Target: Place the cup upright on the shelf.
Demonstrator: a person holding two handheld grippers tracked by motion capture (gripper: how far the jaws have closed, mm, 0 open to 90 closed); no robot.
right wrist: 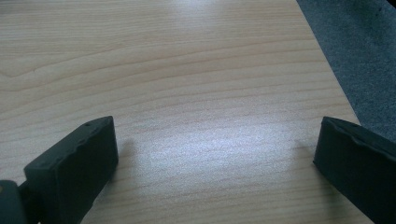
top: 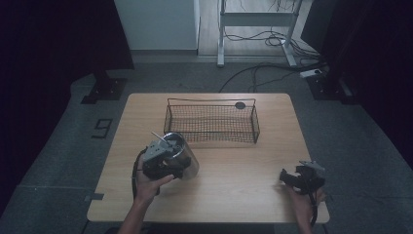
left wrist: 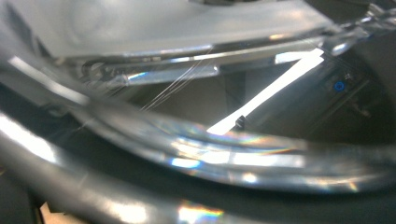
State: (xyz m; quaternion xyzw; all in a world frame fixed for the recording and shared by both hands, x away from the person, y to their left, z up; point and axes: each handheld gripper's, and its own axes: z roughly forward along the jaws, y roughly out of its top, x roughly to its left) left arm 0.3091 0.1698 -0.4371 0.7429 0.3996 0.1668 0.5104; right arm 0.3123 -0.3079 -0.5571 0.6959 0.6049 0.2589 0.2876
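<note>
Cup [top: 181,155]: clear plastic, on its side, mouth toward the basket, at the table's left half just in front of the basket; I cannot tell whether it rests on the wood or is lifted.
Left gripper [top: 168,158]: on top of the cup; in the left gripper view the clear wall [left wrist: 196,154] presses right against the lens, so it likely grips the cup by its rim or wall.
Left hand [top: 148,183]: palm under the gripper body, forearm coming up from the near edge, wrist angled toward the basket.
Why so held: tipped this way, the cup is probably bound for the basket.
Basket [top: 212,123]: wire, empty, at the far middle of the table [top: 234,180].
Right gripper [right wrist: 215,154]: jaws wide apart, nothing between them, over bare wood.
Right hand [top: 304,195]: parked at the near right corner, well apart from the cup, out of the way.
</note>
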